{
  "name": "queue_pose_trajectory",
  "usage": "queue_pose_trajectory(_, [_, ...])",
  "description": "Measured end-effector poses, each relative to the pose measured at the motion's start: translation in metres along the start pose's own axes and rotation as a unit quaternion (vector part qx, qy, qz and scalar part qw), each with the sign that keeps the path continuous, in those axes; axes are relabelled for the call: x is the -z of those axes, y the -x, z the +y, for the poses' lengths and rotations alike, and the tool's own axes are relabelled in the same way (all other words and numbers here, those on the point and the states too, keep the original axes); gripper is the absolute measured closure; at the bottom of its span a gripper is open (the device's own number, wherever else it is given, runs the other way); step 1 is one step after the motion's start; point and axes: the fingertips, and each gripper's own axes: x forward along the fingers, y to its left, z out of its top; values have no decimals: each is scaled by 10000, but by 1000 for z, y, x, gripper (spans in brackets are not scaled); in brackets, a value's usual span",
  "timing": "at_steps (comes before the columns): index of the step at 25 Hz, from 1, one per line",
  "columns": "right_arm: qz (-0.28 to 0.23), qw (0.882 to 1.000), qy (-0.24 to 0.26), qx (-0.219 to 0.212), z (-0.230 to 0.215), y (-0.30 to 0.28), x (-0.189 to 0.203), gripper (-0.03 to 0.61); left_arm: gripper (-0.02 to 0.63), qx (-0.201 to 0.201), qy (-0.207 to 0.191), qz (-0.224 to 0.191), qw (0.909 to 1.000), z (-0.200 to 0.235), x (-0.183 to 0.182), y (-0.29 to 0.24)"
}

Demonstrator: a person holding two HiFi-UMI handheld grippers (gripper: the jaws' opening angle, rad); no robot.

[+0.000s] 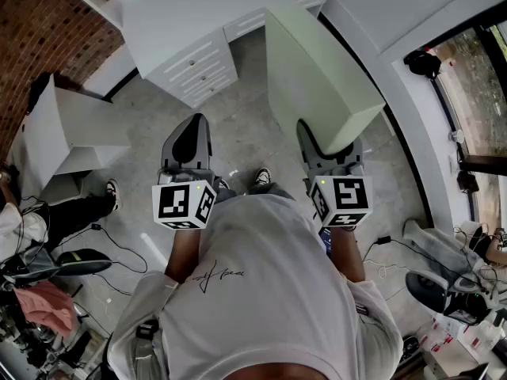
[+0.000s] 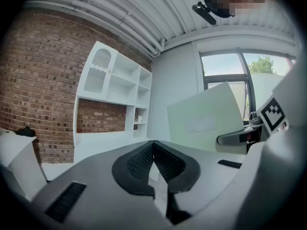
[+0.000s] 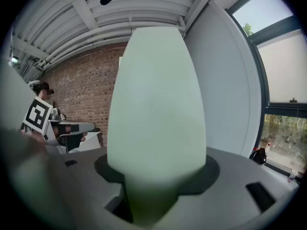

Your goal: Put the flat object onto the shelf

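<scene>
The flat object is a large pale green board (image 1: 317,70), held edge-up and well off the floor, reaching away from me toward the white shelf unit (image 1: 198,22). My right gripper (image 1: 326,147) is shut on the board's near end. In the right gripper view the board (image 3: 156,114) fills the middle, wedged between the jaws. My left gripper (image 1: 188,145) is level beside it, shut and holding nothing, its black pads (image 2: 139,162) meeting at the tips. The left gripper view shows the shelf unit (image 2: 115,90) against the brick wall, with the board (image 2: 206,119) to its right.
The shelf unit's drawers (image 1: 198,66) face me across the grey floor. A low white table (image 1: 63,129) stands at the left, with a seated person's leg (image 1: 79,208) and cables near it. A window wall (image 1: 475,77) runs along the right, with clutter (image 1: 451,291) at its foot.
</scene>
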Motion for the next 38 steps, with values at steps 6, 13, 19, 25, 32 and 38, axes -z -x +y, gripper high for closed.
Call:
queue_pose_trajectory(6, [106, 9999, -29, -106, -21, 9, 10, 313, 600, 38, -32, 84, 10000, -17, 9, -12])
queue_pose_trajectory(13, [-114, 9994, -144, -278, -23, 15, 6, 307, 600, -48, -106, 182, 9998, -28, 10, -13])
queue_pose_trajectory(19, [-226, 9993, -62, -289, -25, 10, -4, 307, 600, -7, -113, 182, 9998, -33, 6, -19])
queue_pose_trajectory(25, [-182, 9997, 20, -168, -33, -3, -8, 307, 600, 49, -42, 142, 9999, -28, 5, -41])
queue_pose_trajectory(32, [-172, 9998, 81, -33, -47, -43, -27, 307, 600, 43, -11, 43, 10000, -11, -7, -88])
queue_pose_trajectory(38, [-159, 9995, 210, -143, -47, -95, -49, 308, 600, 41, 43, -50, 10000, 20, -23, -130])
